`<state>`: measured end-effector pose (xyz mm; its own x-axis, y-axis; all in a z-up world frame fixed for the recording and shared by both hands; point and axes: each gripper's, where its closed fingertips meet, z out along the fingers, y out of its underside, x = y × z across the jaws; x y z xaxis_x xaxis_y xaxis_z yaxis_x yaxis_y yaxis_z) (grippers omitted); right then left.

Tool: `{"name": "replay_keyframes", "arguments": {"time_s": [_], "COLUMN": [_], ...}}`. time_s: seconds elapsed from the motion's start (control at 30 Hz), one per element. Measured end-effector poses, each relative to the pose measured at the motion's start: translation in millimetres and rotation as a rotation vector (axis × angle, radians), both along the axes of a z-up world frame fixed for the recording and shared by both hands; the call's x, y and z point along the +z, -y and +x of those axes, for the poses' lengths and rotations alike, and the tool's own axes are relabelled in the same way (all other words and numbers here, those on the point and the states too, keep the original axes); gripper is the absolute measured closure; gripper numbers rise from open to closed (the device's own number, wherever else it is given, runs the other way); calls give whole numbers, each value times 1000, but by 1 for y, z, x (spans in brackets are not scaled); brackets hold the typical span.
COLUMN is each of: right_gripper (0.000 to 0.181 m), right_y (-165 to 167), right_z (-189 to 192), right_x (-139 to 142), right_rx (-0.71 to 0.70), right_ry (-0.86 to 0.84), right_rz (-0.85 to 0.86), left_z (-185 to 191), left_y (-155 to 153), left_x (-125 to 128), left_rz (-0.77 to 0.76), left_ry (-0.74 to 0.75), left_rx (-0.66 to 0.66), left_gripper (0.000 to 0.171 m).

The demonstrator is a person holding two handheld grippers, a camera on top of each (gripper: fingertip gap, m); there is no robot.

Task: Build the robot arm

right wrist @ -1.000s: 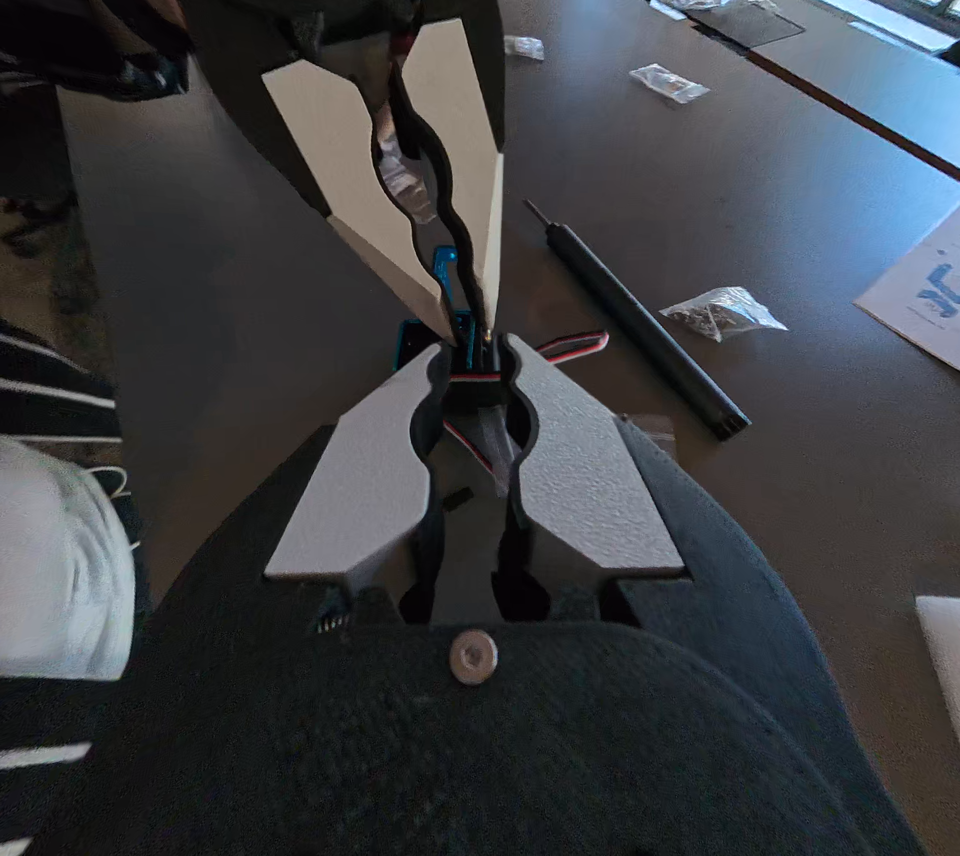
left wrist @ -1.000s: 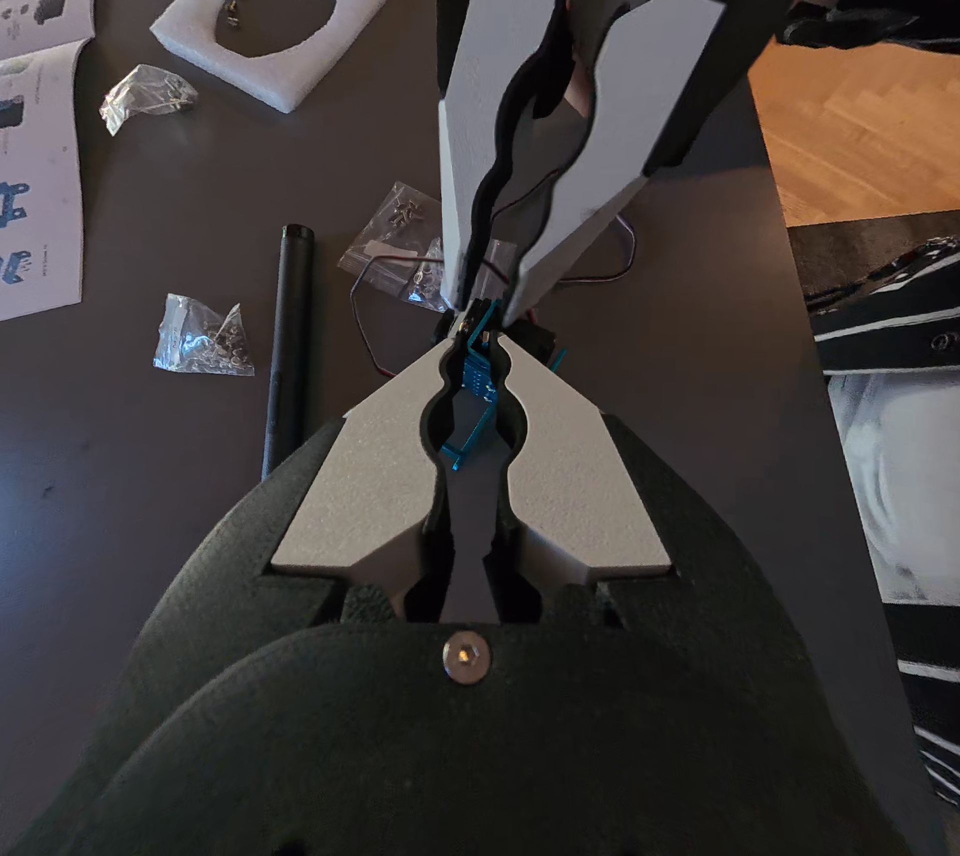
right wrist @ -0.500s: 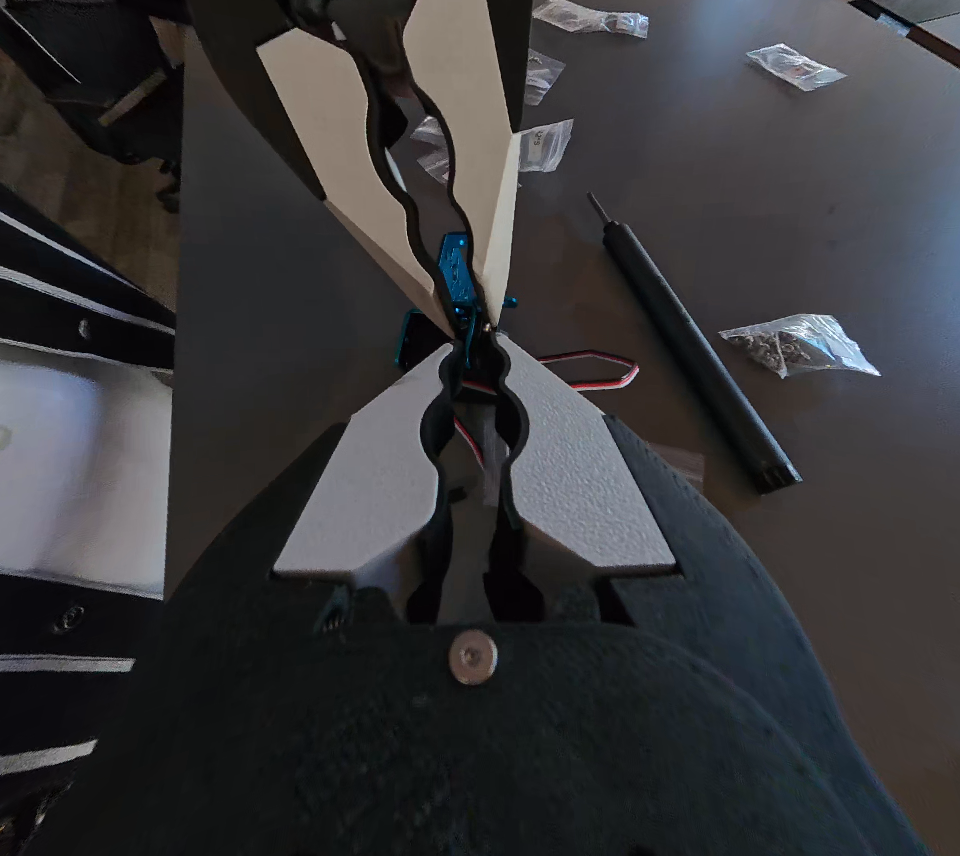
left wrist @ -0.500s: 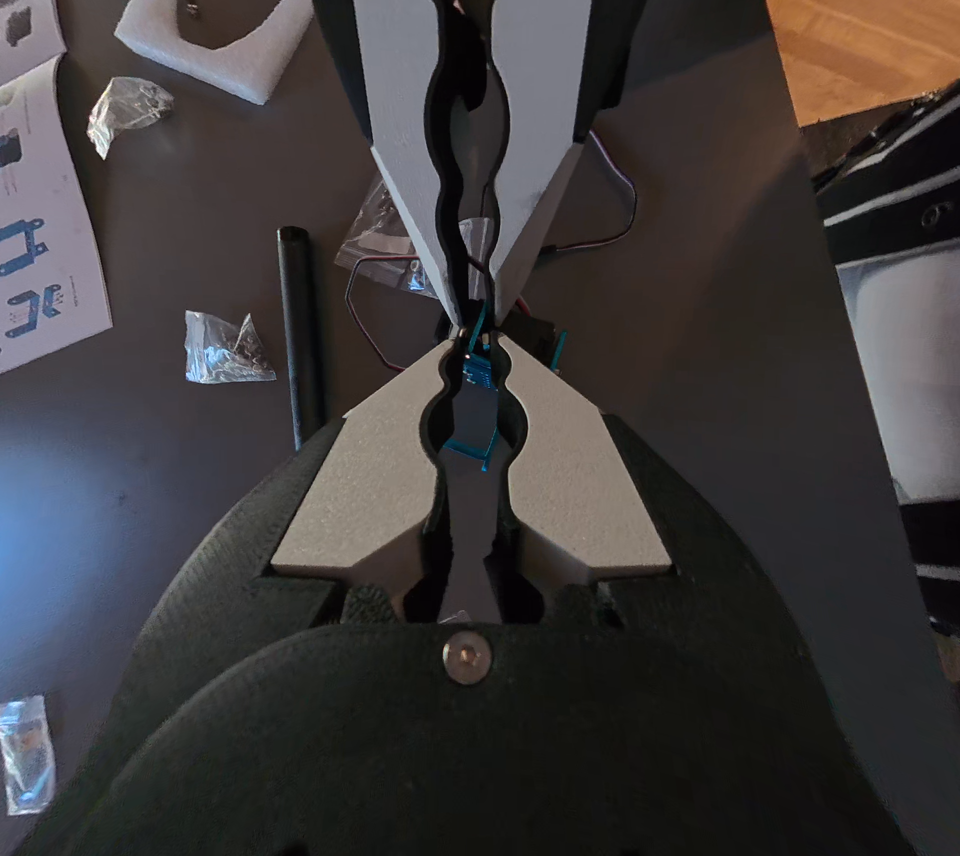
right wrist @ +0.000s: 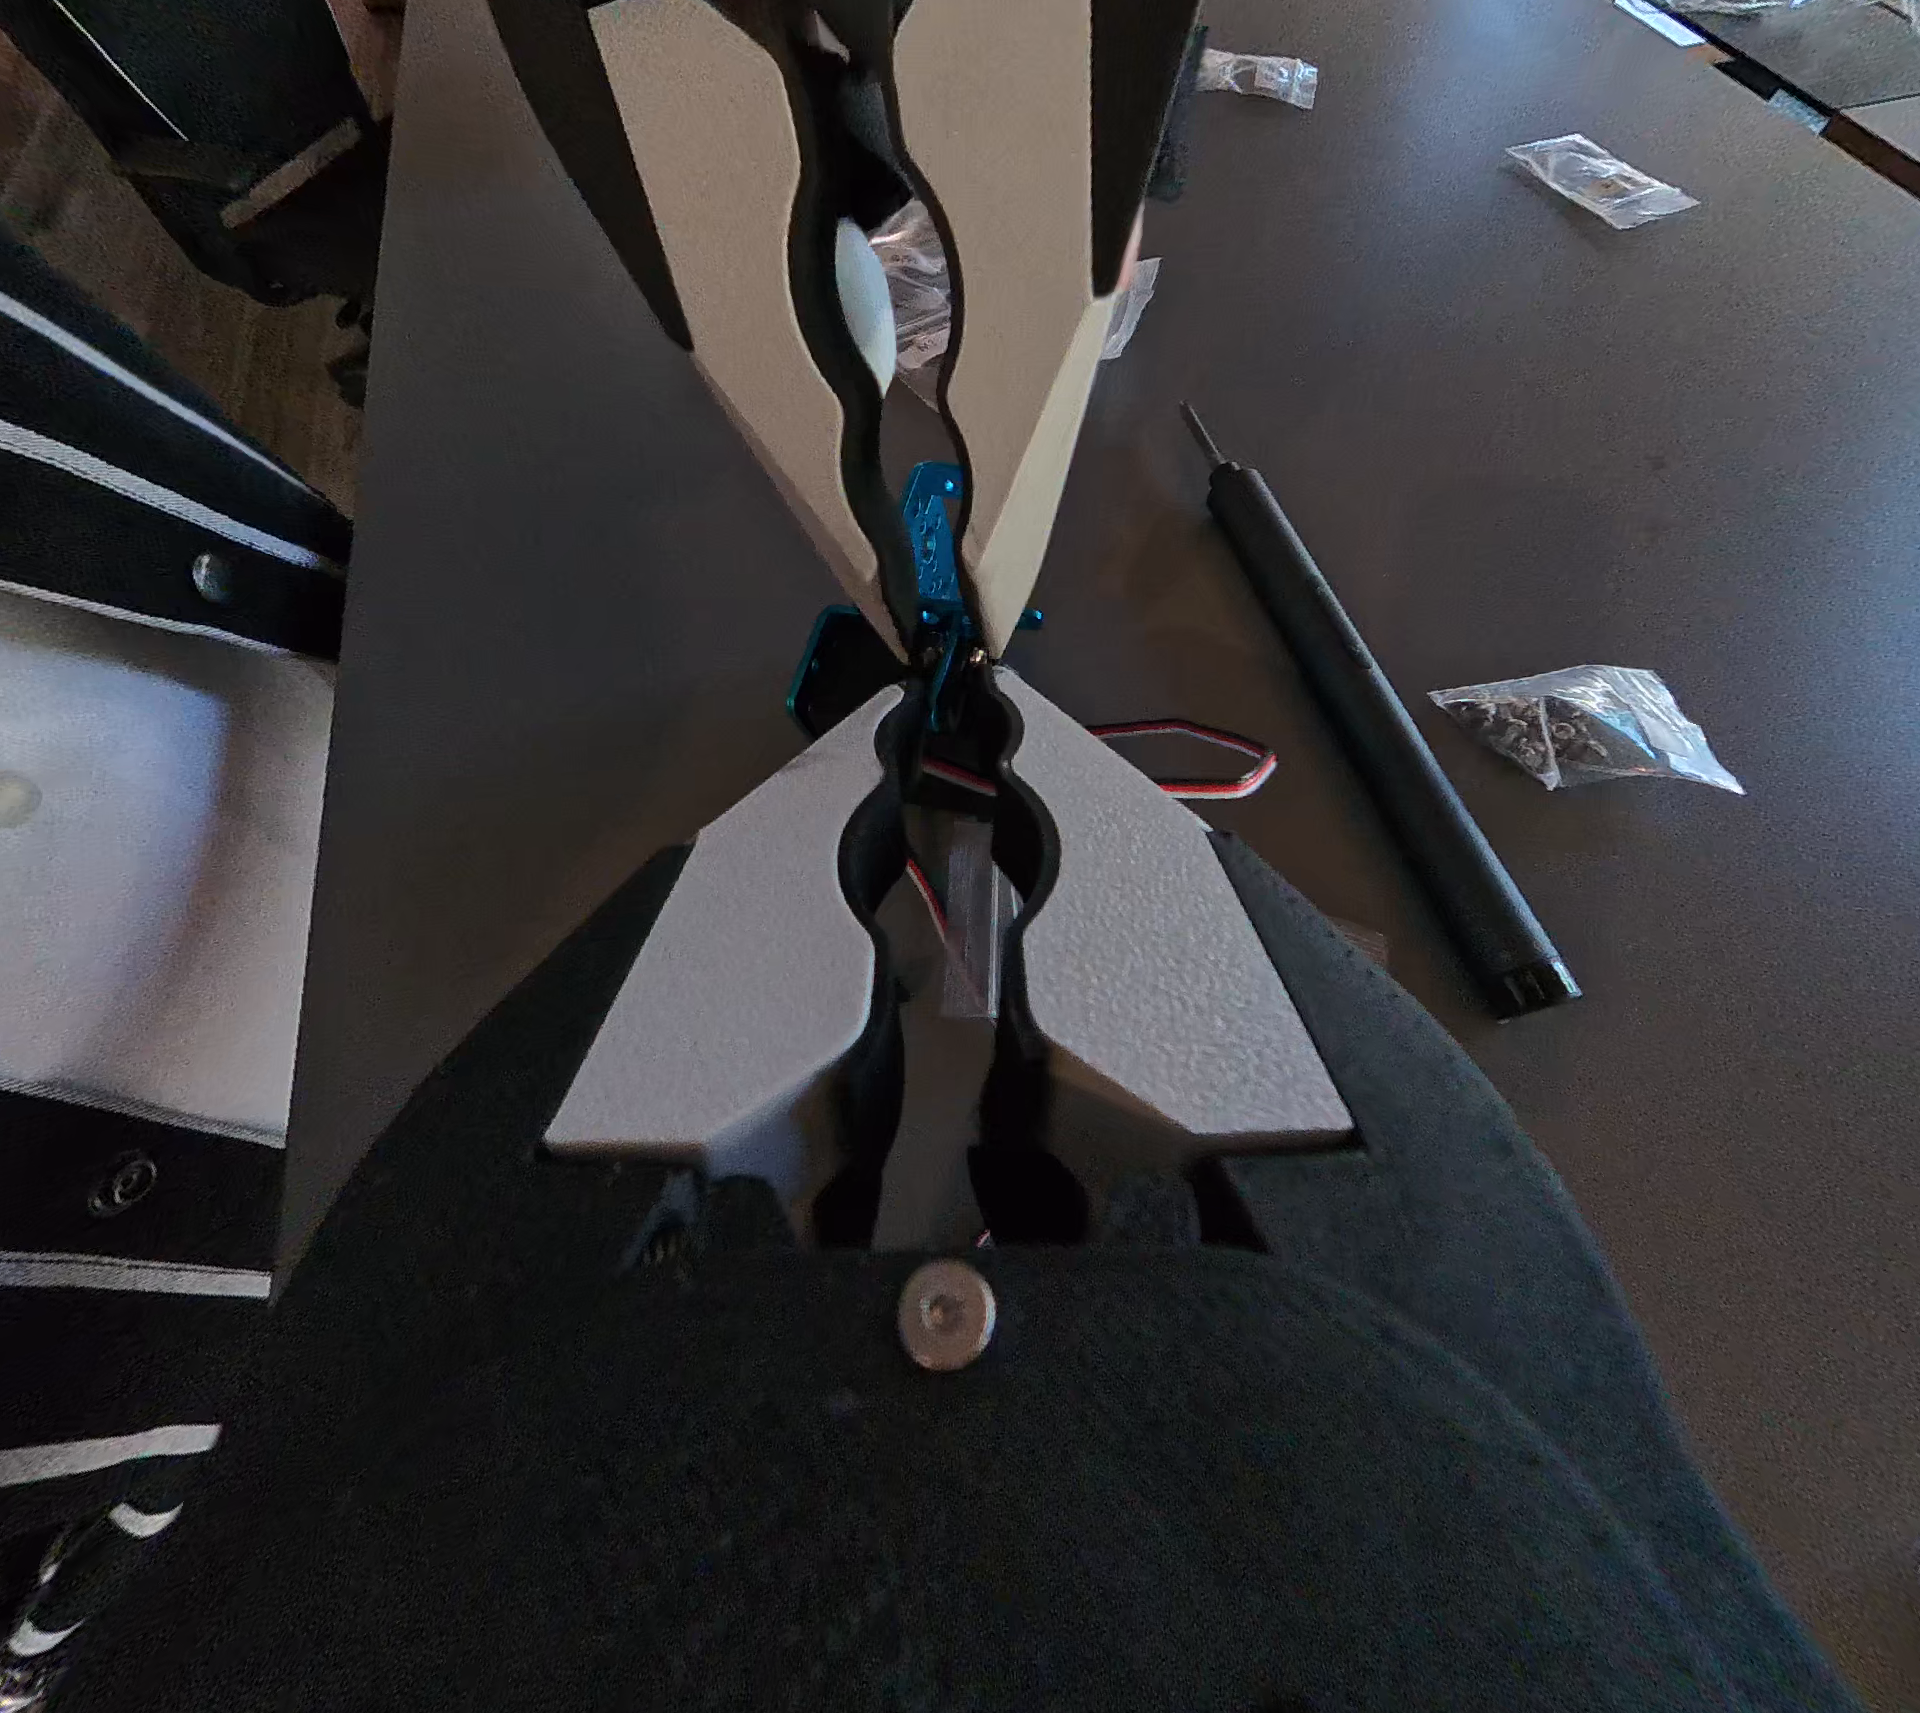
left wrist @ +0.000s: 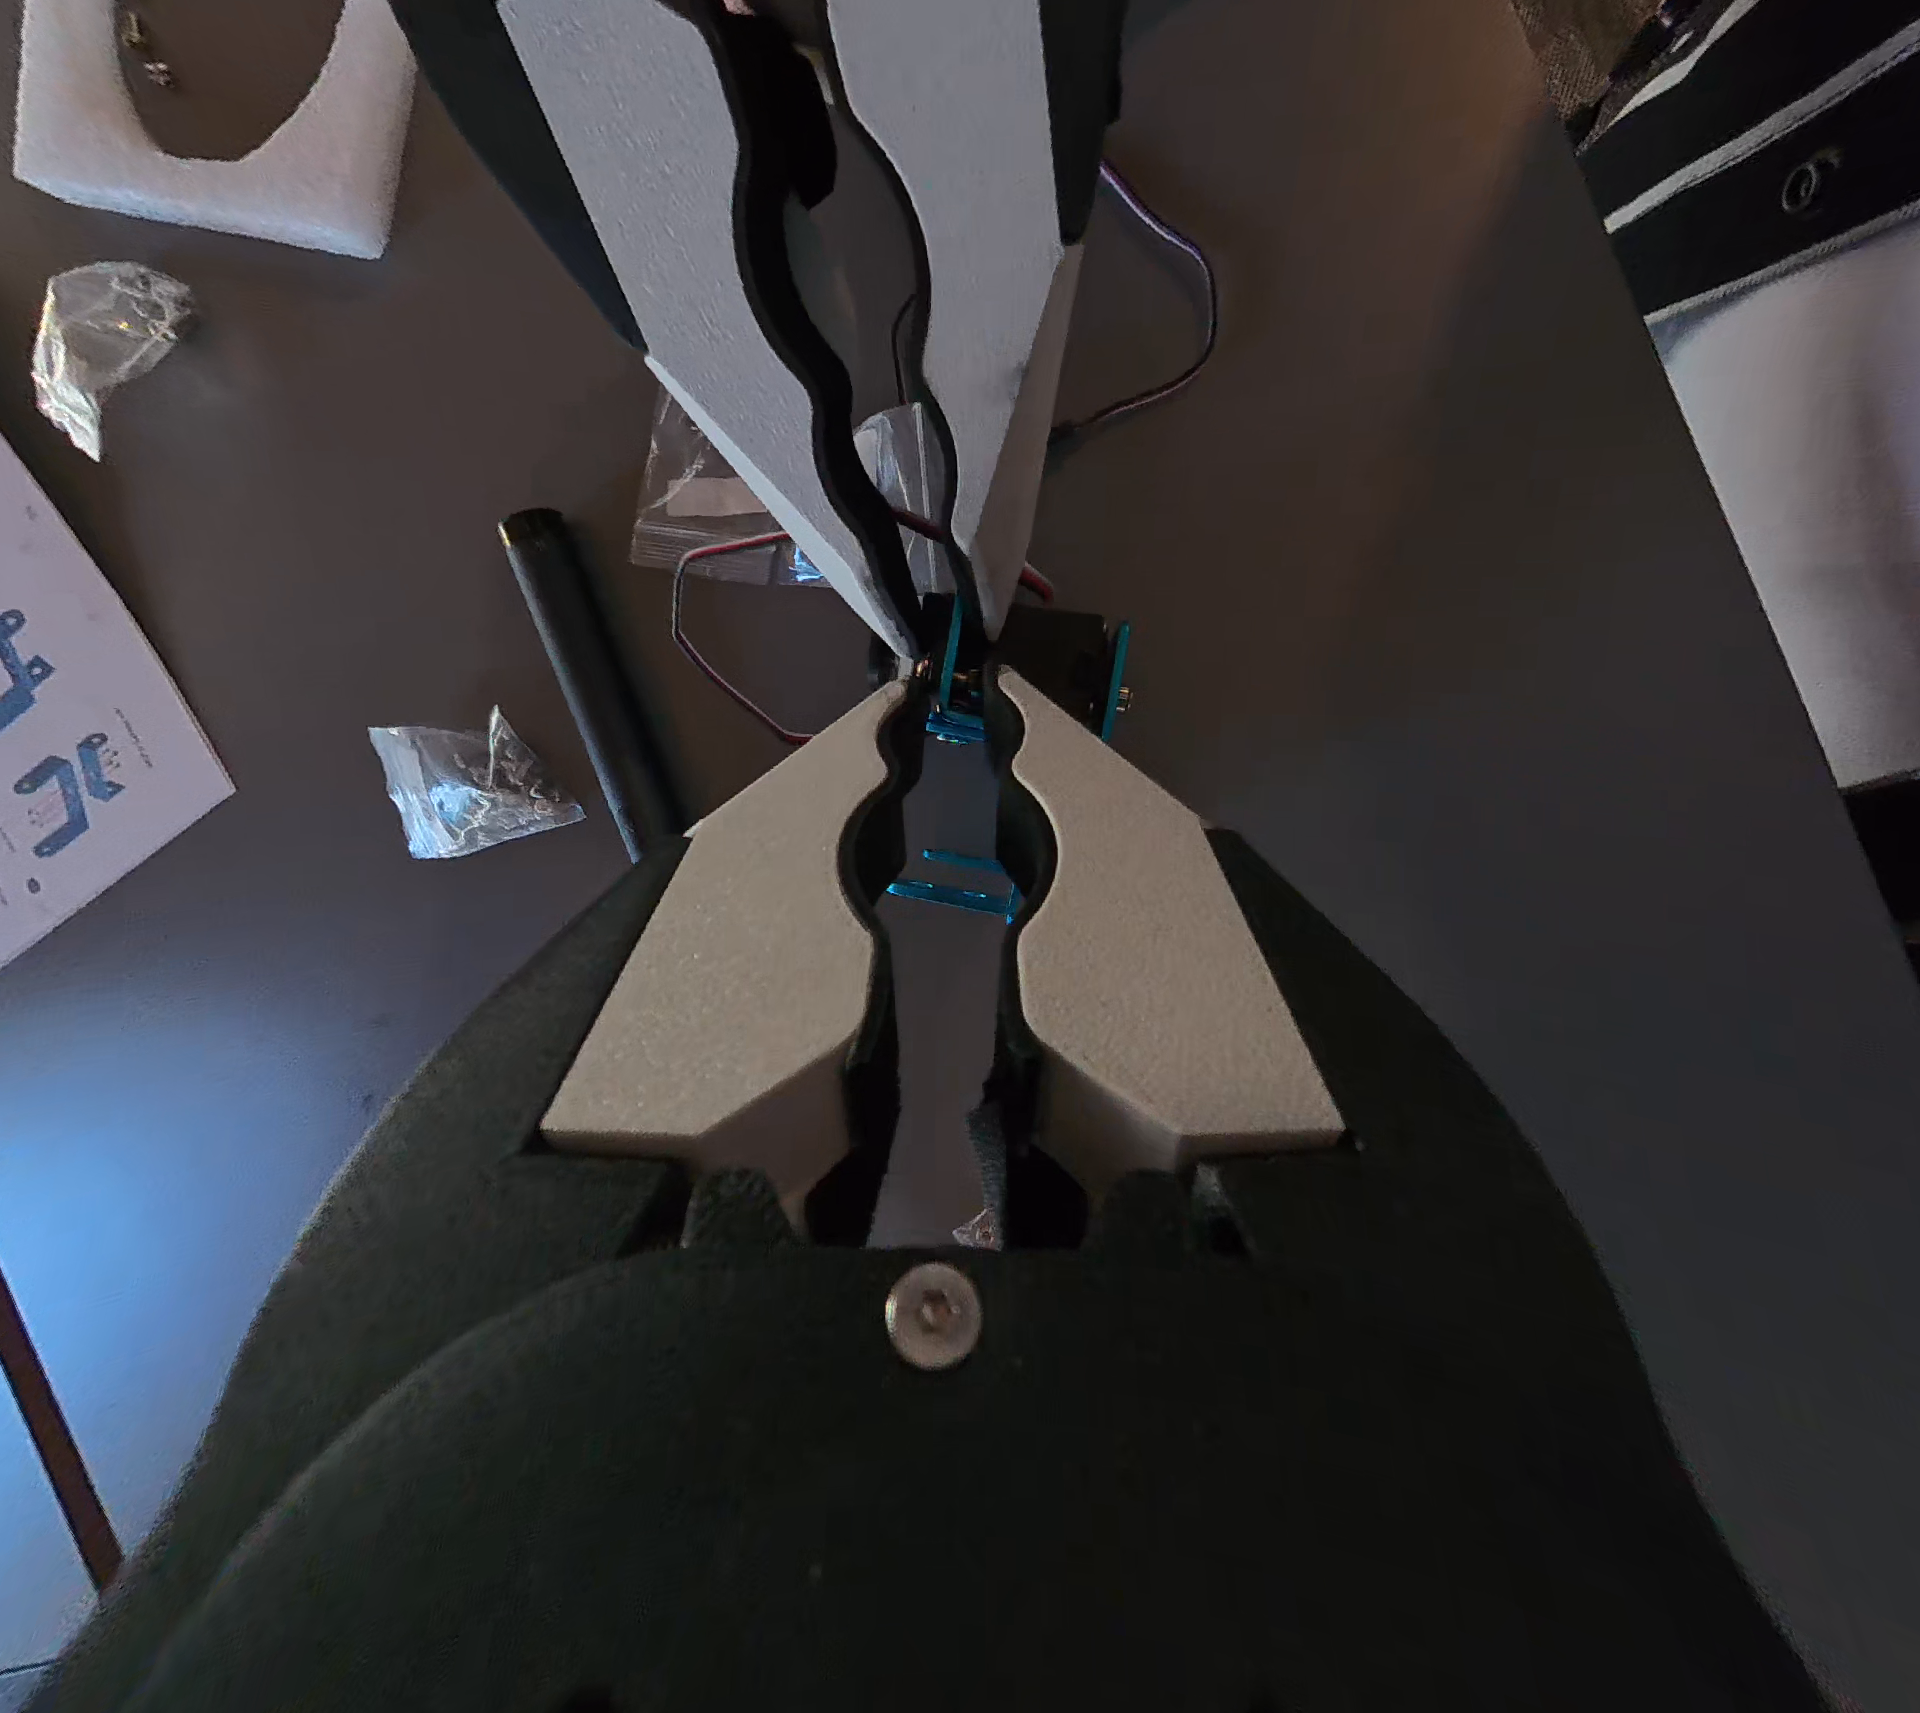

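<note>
Two grippers meet tip to tip over a small blue metal bracket (left wrist: 954,707) joined to a black servo (left wrist: 1060,655), which sits above the dark tabletop (left wrist: 1351,520) near its edge. The left gripper (left wrist: 956,697) is narrowed onto the bracket, whose blue plate runs back between its fingers, so the part lies right at its fingertips and inside its jaws. The right gripper (right wrist: 940,687) comes from the opposite side, jaws nearly together, pinching the servo end of the same assembly, with the red, white and black servo wire (right wrist: 1195,754) trailing out beside it. Just left of the left gripper lie a black screwdriver (left wrist: 582,676) and a clear bag of screws (left wrist: 473,780); farther off are a white foam frame (left wrist: 62,53) and a printed sheet (left wrist: 73,790).
</note>
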<state>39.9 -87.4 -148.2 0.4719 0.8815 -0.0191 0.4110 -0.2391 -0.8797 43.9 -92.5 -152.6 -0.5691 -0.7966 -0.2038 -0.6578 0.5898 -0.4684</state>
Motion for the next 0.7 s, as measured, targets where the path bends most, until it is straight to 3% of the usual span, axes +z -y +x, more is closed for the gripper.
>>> {"name": "replay_keyframes", "arguments": {"time_s": [0.33, 0.53, 0.7], "right_gripper": [172, 173, 172], "right_y": [1, 1, 4], "right_z": [1, 1, 1], "right_x": [0, 0, -1], "right_rx": [18, 35, 46], "right_ry": [-8, -5, 21], "right_rz": [12, 16, 47], "left_z": [0, 0, 0], "left_y": [0, 0, 4], "left_x": [0, -1, 0], "left_rz": [99, 74, 94], "left_ry": [-65, -120, -59], "left_rx": [-98, -27, -54], "left_gripper": [164, 162, 164]}}
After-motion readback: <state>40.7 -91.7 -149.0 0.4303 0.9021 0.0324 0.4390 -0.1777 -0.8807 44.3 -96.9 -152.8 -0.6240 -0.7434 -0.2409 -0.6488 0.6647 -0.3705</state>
